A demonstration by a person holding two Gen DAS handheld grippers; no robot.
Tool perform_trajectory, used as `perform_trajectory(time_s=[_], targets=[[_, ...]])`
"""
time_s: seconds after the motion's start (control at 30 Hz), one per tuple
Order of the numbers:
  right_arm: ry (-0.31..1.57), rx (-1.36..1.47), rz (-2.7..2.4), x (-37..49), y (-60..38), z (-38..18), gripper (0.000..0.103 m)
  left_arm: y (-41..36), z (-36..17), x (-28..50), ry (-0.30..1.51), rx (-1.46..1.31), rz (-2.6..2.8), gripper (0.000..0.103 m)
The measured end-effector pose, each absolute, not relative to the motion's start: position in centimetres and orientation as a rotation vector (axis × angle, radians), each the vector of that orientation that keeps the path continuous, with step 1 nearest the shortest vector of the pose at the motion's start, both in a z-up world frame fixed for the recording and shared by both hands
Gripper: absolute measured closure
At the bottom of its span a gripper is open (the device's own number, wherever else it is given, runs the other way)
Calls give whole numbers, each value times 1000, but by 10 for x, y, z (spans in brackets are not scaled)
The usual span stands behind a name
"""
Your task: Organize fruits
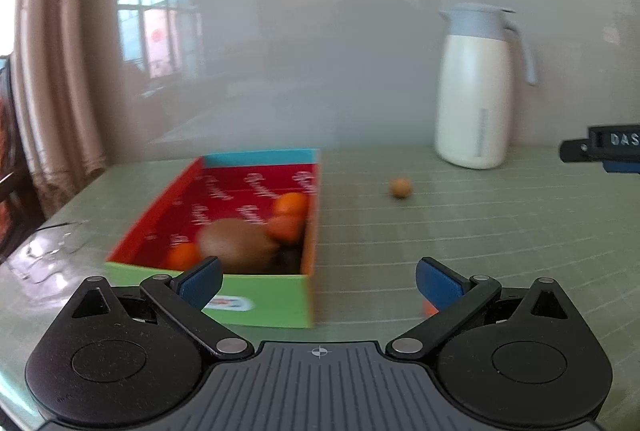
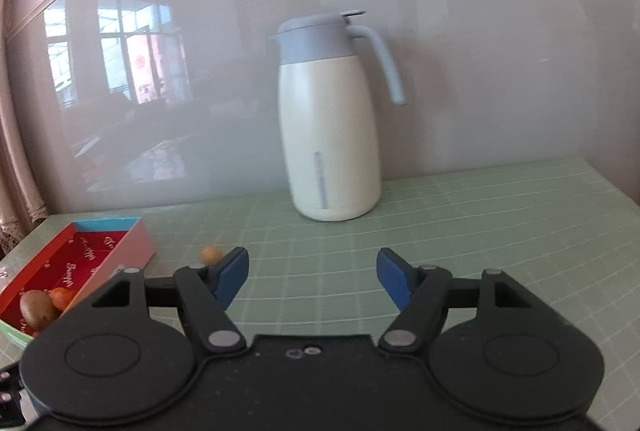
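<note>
Left gripper (image 1: 318, 281): I see its blue fingers spread wide, nothing between them, just before the box.
Right gripper (image 2: 312, 277): my fingers apart, empty, above the green mat (image 2: 480, 231).
Box (image 1: 264, 297): holds a kiwi (image 1: 236, 245) and blurred oranges (image 1: 290, 207).
Loose fruit: small brown round fruit (image 1: 400, 187) on the mat, between box and thermos jug (image 2: 330, 135).
Near my left gripper's right finger: an orange sliver (image 1: 429, 307), mostly hidden.

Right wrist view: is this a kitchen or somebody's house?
Probably a home, perhaps a dining room. A white thermos jug with a grey lid stands on a table with a green grid mat, a beige curtain hangs nearby, and the glossy wall reflects windows.
</note>
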State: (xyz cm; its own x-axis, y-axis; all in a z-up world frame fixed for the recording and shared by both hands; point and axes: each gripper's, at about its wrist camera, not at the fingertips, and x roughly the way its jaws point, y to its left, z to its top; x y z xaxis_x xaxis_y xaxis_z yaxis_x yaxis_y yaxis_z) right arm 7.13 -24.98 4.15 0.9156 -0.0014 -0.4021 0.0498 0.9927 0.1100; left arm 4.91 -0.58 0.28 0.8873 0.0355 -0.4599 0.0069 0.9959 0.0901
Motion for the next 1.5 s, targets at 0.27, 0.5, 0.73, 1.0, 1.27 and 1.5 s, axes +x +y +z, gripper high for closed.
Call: perform_trajectory(time_s=[0.27, 0.5, 0.73, 1.0, 1.27, 1.5], targets=[[416, 140, -77, 64, -283, 39, 31, -64, -16, 64, 531, 165, -73, 1], [427, 152, -116, 59, -306, 34, 31, -89, -34, 81, 626, 184, -75, 27], [434, 162, -137, 56, -322, 32, 31, -95, -41, 85, 660, 175, -86, 75], [432, 156, -131, 54, -321, 31, 30, -87, -34, 87, 625, 151, -86, 75], [460, 144, -159, 59, -323, 25, 30, -69, -13, 95, 564, 100, -79, 75], [479, 145, -176, 68, -314, 19, 30, -39, 1, 97, 507, 62, -43, 75]])
